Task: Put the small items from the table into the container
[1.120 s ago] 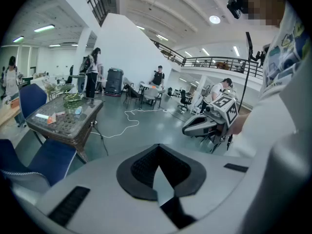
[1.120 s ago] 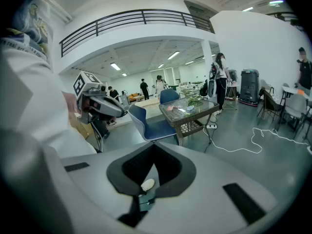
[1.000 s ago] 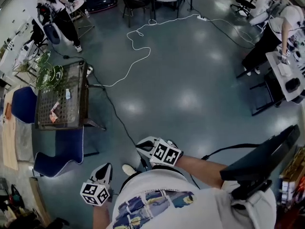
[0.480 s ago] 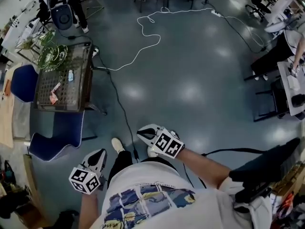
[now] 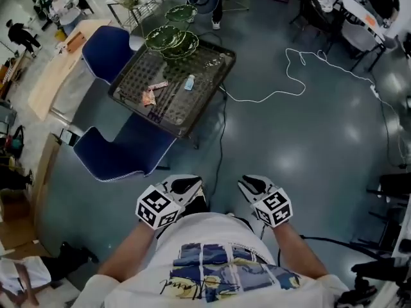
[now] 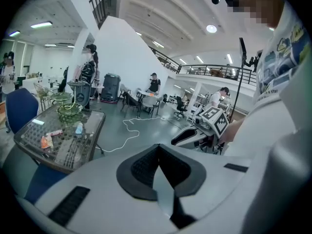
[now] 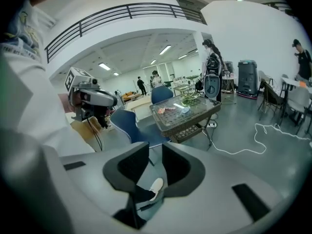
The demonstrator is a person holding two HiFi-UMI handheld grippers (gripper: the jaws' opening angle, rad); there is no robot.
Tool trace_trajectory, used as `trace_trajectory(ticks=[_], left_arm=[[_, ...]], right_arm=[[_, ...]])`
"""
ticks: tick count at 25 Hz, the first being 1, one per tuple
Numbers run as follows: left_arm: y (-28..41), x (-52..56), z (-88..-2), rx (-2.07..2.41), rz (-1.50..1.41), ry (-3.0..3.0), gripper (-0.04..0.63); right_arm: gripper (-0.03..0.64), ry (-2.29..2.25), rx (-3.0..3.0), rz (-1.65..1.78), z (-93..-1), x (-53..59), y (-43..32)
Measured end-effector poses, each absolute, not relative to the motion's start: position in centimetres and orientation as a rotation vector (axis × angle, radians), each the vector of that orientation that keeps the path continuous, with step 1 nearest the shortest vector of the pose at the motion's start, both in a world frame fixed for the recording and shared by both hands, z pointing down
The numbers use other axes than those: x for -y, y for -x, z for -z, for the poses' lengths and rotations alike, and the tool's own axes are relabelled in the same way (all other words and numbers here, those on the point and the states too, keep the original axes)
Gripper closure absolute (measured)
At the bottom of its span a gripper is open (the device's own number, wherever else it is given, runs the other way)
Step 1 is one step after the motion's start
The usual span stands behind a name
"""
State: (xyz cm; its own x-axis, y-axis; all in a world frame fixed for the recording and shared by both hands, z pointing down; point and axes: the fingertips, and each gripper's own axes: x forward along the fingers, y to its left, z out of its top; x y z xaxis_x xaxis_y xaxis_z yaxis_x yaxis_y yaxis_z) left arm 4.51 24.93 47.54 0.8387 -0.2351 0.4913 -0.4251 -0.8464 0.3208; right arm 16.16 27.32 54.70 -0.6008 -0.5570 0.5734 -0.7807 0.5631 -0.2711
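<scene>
The left claw (image 6: 158, 152) is closed, its dark pads meeting with nothing between them. The right claw (image 7: 155, 155) stands narrow and is opening, and through its gap only the floor (image 7: 273, 145) and the person's shoe (image 7: 156, 185) show, so both are empty. In the head view both claws are held close in front of the body, well apart from the desk (image 5: 202, 66), so the step in hand looks like the approach and nothing has been picked yet. To do it well, I would bring one claw over the near edge of the desk between the two blue chairs (image 5: 122, 153) and spread its jaws clearly wider than the chosen item before going down. The flat pieces are best met from above with the pads along their short sides, since a thin wrapper on a woven top under glass is likely to slide away. The white cable (image 5: 289, 76) lies on the floor beside the desk and is worth stepping round. The things to move sit near the middle of the desk: a crumpled orange packet (image 5: 149, 96), a slim pink wrapper (image 5: 157, 85) just beside it, and a small bottle (image 5: 189, 83), pale and clear, lying a little apart from them. At the far end stand green glass dishes (image 5: 170, 38), shallow with wavy rims. One of them may be the container, though I cannot tell which.
</scene>
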Motion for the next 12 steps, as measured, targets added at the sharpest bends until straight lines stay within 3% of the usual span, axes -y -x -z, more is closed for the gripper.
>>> trace_trajectory(ticks=[8,12], left_arm=[[3.8,-13.8,-46.2,0.58,-0.484,-2.567,0.588],[7.4,-9.6,-46.6,0.666,-0.451,-2.528,0.588]], right_arm=[[0.534,-0.998,2.321,-0.561,-55.4,-11.5,-7.3],[0.47,-0.979,2.285,-0.621,-57.7,-3.9,-4.4]])
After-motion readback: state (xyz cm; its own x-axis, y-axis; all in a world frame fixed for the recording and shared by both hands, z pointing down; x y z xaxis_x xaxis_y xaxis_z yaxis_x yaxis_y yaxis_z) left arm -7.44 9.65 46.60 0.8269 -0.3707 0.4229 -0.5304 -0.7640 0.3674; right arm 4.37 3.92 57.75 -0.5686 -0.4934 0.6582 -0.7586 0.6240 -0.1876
